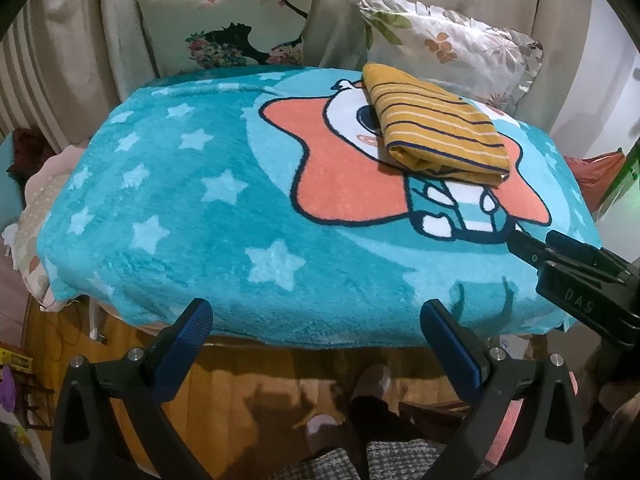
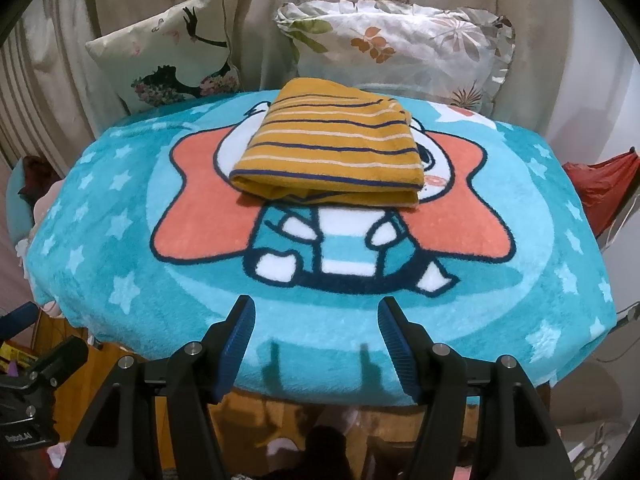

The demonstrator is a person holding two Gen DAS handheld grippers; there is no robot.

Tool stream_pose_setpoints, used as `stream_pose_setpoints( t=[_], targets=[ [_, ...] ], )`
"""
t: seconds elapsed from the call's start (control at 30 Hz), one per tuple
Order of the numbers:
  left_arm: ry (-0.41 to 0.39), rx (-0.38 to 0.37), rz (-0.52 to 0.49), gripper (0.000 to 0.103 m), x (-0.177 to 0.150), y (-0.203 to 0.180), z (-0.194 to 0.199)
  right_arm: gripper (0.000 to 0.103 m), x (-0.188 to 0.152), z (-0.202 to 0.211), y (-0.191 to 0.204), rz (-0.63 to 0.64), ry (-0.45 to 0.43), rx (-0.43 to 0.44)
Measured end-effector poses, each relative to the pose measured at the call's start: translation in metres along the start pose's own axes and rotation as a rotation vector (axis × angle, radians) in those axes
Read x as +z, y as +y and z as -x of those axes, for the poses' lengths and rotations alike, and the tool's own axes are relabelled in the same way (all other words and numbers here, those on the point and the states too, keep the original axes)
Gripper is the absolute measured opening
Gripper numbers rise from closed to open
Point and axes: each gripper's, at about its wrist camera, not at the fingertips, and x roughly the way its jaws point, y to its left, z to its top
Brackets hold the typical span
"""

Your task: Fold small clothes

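At the far left a cream cushion [image 2: 168, 52] printed with a dark silhouette of a woman leans on the pale pleated curtain [image 2: 256, 12]. In front of it spreads the fleecy teal blanket [image 1: 168, 208], plush and slightly matted, dotted with pale stars and carrying a coral star shape outlined in navy. The left gripper [image 1: 318, 338] hangs at the blanket's near edge, its two blue ribbed pads set wide apart with nothing between them.

Toward the middle, the mustard garment [image 2: 332, 156] lies folded into a neat, thick rectangle on the coral star, its knit crossed by navy and cream stripes, the layered edges facing the cameras. Below it the right gripper [image 2: 316, 328] hovers just over the blanket's front border, fingers [image 2: 242, 330] likewise spread and empty, well apart from the cloth.

Behind and to the right sits a satiny white pillow [image 2: 404, 48] with a ruffled edge and leaf print. At the far right something red and crumpled [image 2: 604, 184] shows, possibly a bag; the view is too warped to tell.
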Motion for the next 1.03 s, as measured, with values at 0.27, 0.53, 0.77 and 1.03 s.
stream_pose_setpoints(
  t=[0.27,0.53,0.77,1.03],
  targets=[
    [0.040,-0.033,0.023,0.103,0.000,0.002,-0.010,0.069,0.002,0.000,0.003,0.013,-0.005,-0.017],
    [0.069,-0.052,0.038,0.103,0.002,0.005,-0.023,0.069,0.006,-0.003,0.012,0.033,-0.002,-0.026],
    [0.088,-0.077,0.053,0.103,0.009,0.005,-0.038,0.069,0.011,-0.003,0.016,0.068,0.005,-0.061],
    [0.117,-0.098,0.033,0.103,0.028,-0.009,-0.062,0.070,0.012,-0.011,0.006,0.061,0.037,-0.066]
  ],
)
